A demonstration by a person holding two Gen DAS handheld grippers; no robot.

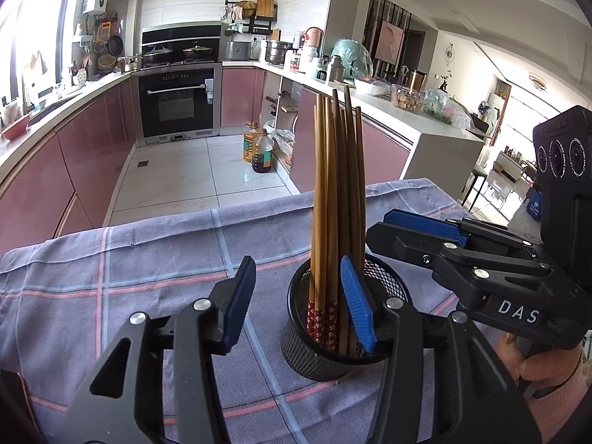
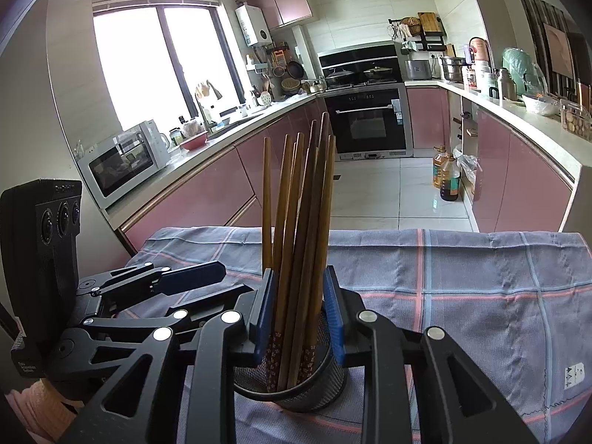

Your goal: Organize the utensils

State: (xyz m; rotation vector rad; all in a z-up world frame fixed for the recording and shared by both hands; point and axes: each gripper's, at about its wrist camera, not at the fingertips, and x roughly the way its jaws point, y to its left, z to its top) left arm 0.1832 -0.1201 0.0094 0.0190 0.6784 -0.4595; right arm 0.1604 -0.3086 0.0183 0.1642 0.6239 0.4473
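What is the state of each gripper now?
Left gripper: open, holding nothing.
Right gripper: open, around the chopsticks, not pressing them.

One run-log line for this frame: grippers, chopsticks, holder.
task: organize utensils | chopsticks: upright in mesh holder on checked cloth | left gripper: open, empty, beside holder | right gripper: open, fingers flanking chopsticks
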